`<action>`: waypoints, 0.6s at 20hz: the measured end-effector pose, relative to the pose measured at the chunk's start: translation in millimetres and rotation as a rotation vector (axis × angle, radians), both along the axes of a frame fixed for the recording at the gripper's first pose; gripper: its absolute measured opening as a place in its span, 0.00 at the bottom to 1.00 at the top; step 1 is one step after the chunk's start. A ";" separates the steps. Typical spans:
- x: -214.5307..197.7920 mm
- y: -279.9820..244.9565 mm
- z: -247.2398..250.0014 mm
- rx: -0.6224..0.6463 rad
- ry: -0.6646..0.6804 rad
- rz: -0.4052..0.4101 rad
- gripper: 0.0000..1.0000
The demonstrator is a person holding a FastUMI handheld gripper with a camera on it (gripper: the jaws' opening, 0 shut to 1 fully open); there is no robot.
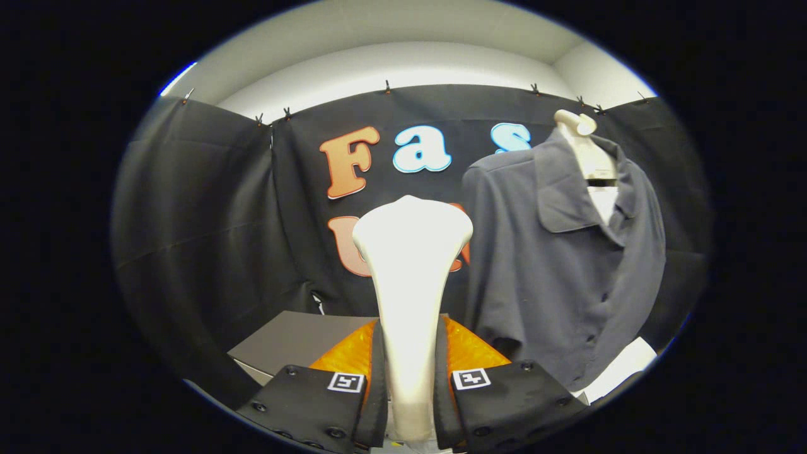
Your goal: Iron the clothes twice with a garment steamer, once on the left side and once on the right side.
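The gripper has its two fingers pressed against the sides of one garment steamer, pinching its handle between them. Each finger carries one small square marker tag on its outer block, two tags in all, and several round screw heads dot those blocks.

The steamer stands upright between the fingers, a smooth, glossy white plastic body: a slim, rounded neck that widens upward into a broad, flared head with a softly domed top. Its head rises well above the fingertips, in front of the booth wall.

Just behind the fingers lies one flat grey box or platform with a matte top and straight edges.

Beyond the fingers and to the right of the steamer hangs one shirt, dark grey, of soft matte cloth with loose folds. It has a wide turned-down collar, a row of small dark buttons down the front, and a short sleeve facing the steamer. It is dressed on one pale mannequin torso, whose smooth neck stump shows above the collar. The steamer's head is near the sleeve; whether they touch cannot be told. One white sheet-like piece shows below the shirt hem.
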State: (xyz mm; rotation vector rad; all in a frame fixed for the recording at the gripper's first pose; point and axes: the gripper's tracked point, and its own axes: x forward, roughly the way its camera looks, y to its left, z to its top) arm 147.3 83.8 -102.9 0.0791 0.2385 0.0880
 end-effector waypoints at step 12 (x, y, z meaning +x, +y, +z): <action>6.9 -159.0 10.2 0.015 -0.056 -0.116 0.37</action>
